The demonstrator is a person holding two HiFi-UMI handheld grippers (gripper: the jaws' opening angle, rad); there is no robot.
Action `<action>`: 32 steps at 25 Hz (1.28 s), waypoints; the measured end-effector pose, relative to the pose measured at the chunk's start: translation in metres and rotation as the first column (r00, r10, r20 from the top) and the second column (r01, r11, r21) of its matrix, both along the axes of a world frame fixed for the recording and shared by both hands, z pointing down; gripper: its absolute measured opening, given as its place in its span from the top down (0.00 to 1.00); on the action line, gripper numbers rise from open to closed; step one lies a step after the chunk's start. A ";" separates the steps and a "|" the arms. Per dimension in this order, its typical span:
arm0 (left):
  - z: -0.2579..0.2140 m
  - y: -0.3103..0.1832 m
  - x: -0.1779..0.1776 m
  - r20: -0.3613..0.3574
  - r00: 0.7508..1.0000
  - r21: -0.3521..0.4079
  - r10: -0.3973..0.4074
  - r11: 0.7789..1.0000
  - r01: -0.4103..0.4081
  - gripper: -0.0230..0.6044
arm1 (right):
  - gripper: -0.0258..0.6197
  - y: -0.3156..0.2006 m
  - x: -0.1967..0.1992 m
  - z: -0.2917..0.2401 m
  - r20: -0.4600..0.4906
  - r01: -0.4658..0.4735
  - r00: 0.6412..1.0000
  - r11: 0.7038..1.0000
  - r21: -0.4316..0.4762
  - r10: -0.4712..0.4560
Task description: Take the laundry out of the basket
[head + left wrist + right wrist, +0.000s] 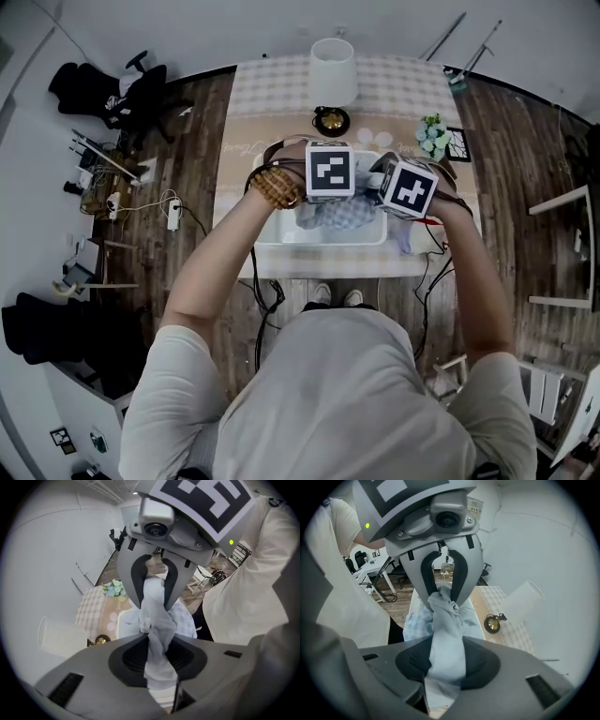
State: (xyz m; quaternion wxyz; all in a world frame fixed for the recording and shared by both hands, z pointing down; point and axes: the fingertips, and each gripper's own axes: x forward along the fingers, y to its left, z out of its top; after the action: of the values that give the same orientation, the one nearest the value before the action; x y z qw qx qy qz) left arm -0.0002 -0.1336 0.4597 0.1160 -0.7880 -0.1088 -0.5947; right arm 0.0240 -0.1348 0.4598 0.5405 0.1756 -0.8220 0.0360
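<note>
Pale cloth [157,616], twisted, one end pinched between left gripper [152,656] jaws, other end between right gripper [445,660] jaws, above white basket [267,234].

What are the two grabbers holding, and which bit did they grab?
Both hold the same pale blue cloth. The left gripper and the right gripper each pinch a bunched-up fold of it between their jaws, close together.
</note>
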 end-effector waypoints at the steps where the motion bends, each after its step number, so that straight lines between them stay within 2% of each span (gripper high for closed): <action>1: -0.002 0.002 0.011 -0.012 1.000 -0.001 0.019 1.000 -0.019 0.77 | 0.70 0.002 0.009 -0.002 -0.004 -0.020 1.000 1.000 -0.001 0.020; 5: -0.004 0.011 0.049 -0.032 0.995 -0.004 0.095 0.995 -0.095 0.77 | 0.70 0.014 0.047 -0.003 -0.019 -0.092 0.996 0.996 -0.004 0.092; 8: 0.001 0.019 0.080 -0.015 0.990 -0.006 0.137 0.991 -0.137 0.77 | 0.70 0.025 0.083 0.001 -0.028 -0.153 0.988 0.988 -0.010 0.153; 13: -0.006 0.041 0.147 -0.071 0.956 0.020 0.285 0.959 -0.284 0.77 | 0.70 0.051 0.141 0.000 -0.045 -0.277 0.960 0.961 -0.015 0.276; 20: -0.008 0.078 0.215 -0.083 0.912 0.011 0.403 0.915 -0.403 0.77 | 0.70 0.091 0.213 0.001 -0.072 -0.415 0.908 0.910 -0.018 0.412; 25: 0.002 0.111 0.251 -0.093 0.874 -0.035 0.477 0.876 -0.481 0.77 | 0.70 0.120 0.250 0.004 -0.079 -0.493 0.868 0.870 -0.025 0.490; 29: 0.005 0.121 0.268 -0.091 0.859 -0.025 0.503 0.861 -0.507 0.77 | 0.70 0.132 0.268 0.010 -0.089 -0.523 0.850 0.852 -0.018 0.520; 32: 0.006 0.127 0.269 -0.089 0.857 -0.032 0.508 0.858 -0.512 0.77 | 0.70 0.135 0.271 0.013 -0.088 -0.523 0.850 0.852 -0.018 0.520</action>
State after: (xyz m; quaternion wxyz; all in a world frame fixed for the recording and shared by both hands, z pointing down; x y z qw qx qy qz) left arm 0.2684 -0.0069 0.4659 0.2520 -0.7563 -0.3253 -0.5087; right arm 0.2948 0.0001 0.4732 0.5465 0.3823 -0.7202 0.1910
